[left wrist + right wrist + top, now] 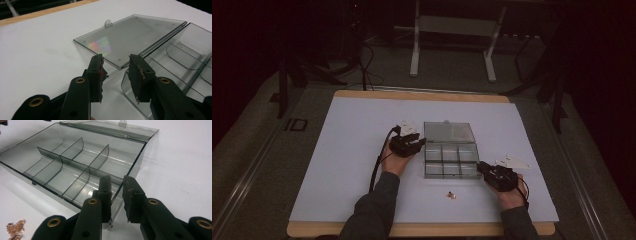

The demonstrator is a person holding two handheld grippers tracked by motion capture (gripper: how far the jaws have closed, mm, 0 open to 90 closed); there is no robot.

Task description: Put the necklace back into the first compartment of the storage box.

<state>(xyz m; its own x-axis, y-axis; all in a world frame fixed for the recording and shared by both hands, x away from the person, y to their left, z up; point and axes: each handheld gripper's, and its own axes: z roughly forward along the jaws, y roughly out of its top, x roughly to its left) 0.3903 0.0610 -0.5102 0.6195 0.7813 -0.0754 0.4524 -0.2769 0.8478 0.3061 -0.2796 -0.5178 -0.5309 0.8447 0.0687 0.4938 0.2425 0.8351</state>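
Sleeved forearms enter the high view from the desk's near edge, each hand carrying a black two-jaw gripper. Ahead of them, near the desk's middle, lies the smoky clear plastic compartment box (450,161), its flat hinged lid (448,132) folded back toward the far edge. The left gripper (416,141) sits at the box's left side, by the hinge; the right gripper (482,167) is at the box's near right corner. A small coppery chain trinket (452,195) lies on the white desk (347,150) between box and near edge.

Seen from the left gripper view, the left gripper (116,65) has its jaws spread apart, nothing pinched, hovering at the lid's corner where lid (130,37) meets box (190,52).

From the right gripper view, the right gripper (117,185) straddles the box's side wall (135,165), the jaws standing apart either side; whether the pads press it I cannot tell. The trinket (15,228) lies at the lower left.
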